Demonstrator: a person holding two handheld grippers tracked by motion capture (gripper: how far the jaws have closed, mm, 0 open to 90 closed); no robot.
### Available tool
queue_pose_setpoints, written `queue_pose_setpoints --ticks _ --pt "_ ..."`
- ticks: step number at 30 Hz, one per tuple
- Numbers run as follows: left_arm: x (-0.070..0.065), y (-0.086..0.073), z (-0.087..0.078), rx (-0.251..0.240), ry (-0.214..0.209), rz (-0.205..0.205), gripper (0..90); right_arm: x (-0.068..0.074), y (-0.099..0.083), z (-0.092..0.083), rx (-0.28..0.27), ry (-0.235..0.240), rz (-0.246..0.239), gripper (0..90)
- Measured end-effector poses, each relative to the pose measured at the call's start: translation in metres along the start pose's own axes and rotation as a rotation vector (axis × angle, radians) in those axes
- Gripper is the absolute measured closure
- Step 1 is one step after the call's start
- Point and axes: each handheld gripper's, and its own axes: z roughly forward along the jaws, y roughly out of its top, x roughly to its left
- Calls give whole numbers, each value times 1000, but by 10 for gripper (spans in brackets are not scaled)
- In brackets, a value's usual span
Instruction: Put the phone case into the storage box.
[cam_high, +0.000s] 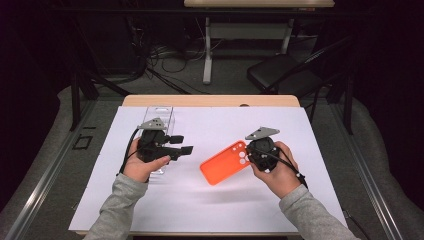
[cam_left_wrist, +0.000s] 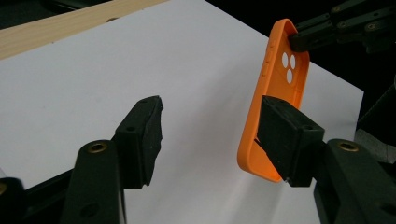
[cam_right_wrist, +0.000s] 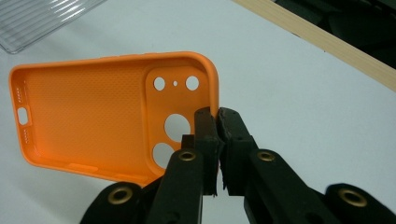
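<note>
One lift appears done: the orange phone case (cam_high: 225, 162) is held clear of the white sheet (cam_high: 210, 200), above its middle, clamped at the camera-hole corner by the right gripper (cam_right_wrist: 218, 122). A handover seems left; the left gripper (cam_left_wrist: 210, 135) is parted, one jaw beside the case's edge. Round lens holes and a dotted inner texture are seen.

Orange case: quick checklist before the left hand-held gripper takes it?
1. Right hand-held gripper shut on the case rim by the camera holes: ok.
2. Case lifted off the white sheet: ok.
3. Left hand-held gripper jaws apart, nothing between them: ok.
4. Left gripper reaches the case: not ok, still apart in the high view.
5. Case's free end clear of the clear tray: ok.
6. Grip firm enough for a handover: cannot tell.
</note>
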Motion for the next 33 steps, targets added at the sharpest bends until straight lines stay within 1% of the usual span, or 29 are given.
queue_pose_setpoints --ticks 2,4,6,8,11,15,17,19,23,24,26,30,33 --pt "-1 0 1 4 -2 0 411 2 1 -1 0 0 -6 868" --pt "-2 -1 2 6 -13 7 447 3 1 -1 -5 1 -12 868" --pt "-4 -1 3 3 -18 13 456 4 2 -2 -8 4 -14 868" --pt "-5 -1 4 5 -23 9 465 5 3 -2 -12 3 -17 868" --pt "-7 -2 6 5 -42 -4 470 7 4 -3 -14 1 -30 868" --pt "-10 -2 7 7 -74 -1 470 10 4 -3 -18 -2 -40 868" --pt "-11 -2 8 2 -89 -6 470 11 5 -3 -21 -3 -41 868" --pt "-11 -2 10 9 -104 -13 470 12 5 -4 -23 -5 -45 867" --pt "-13 -3 13 27 -110 -9 487 14 6 -4 -26 -4 -49 868" --pt "-14 -3 14 30 -115 -13 495 14 6 -5 -24 -3 -56 867" --pt "-15 -3 15 36 -120 -14 505 15 6 -4 -23 -4 -52 867" --pt "-17 -5 16 29 -131 -37 529 15 6 -4 -26 -5 -58 867" --pt "-18 -5 18 40 -138 -36 547 16 6 -4 -25 -4 -62 867"
